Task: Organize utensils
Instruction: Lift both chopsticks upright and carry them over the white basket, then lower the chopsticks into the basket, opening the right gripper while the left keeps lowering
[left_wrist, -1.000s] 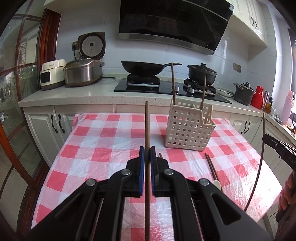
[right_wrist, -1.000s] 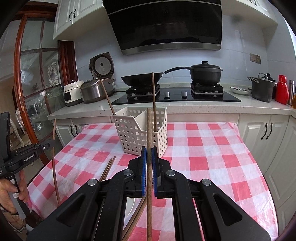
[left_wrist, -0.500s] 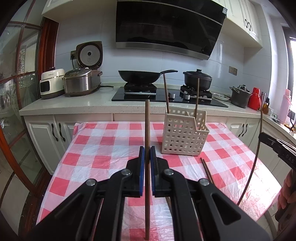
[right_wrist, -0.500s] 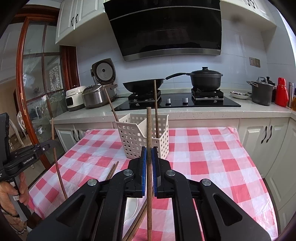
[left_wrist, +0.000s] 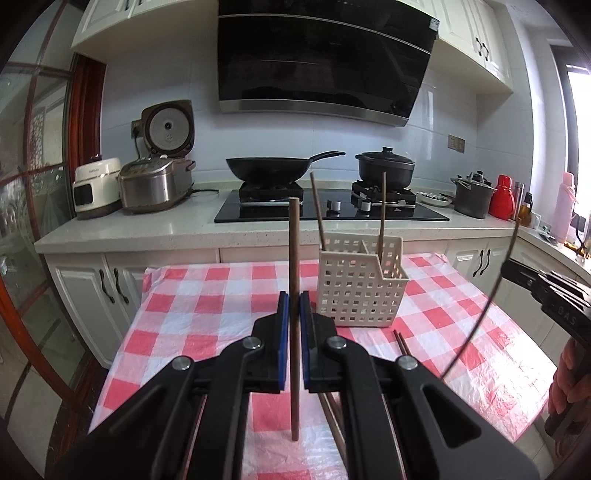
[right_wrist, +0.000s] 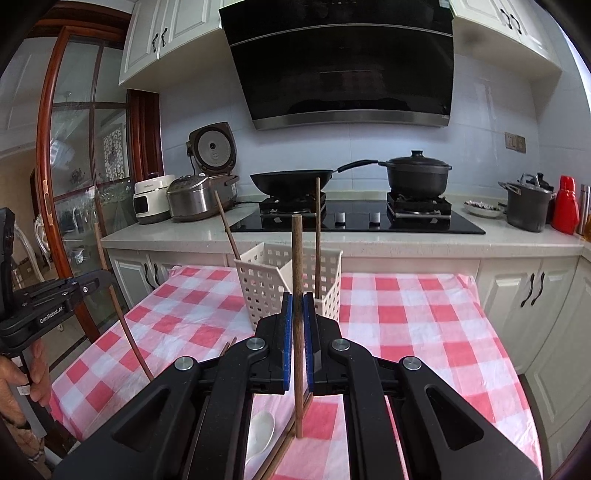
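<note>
My left gripper (left_wrist: 294, 302) is shut on a brown chopstick (left_wrist: 294, 258) held upright above the checked table (left_wrist: 207, 314). My right gripper (right_wrist: 297, 306) is shut on another upright chopstick (right_wrist: 296, 251). A white perforated utensil basket (left_wrist: 360, 284), also in the right wrist view (right_wrist: 269, 284), stands mid-table with two chopsticks (left_wrist: 317, 212) leaning in it. Both grippers hover in front of the basket, apart from it. Loose chopsticks (left_wrist: 400, 341) and a white spoon (right_wrist: 261, 428) lie on the cloth. The right gripper and its curved-looking chopstick (left_wrist: 491, 291) appear at the left view's right edge.
Behind the table runs a counter (left_wrist: 147, 229) with a stove, a black wok (left_wrist: 269, 170), a lidded pot (left_wrist: 384, 168), rice cookers (left_wrist: 155, 184) and a red bottle (left_wrist: 501, 202). A glass cabinet door (right_wrist: 77, 177) stands at left. A hand (right_wrist: 14, 373) holds the left gripper's handle.
The left gripper has risen with its chopstick, so the basket and table sit lower and farther in its view. The right gripper has lifted slightly, chopstick still clamped.
</note>
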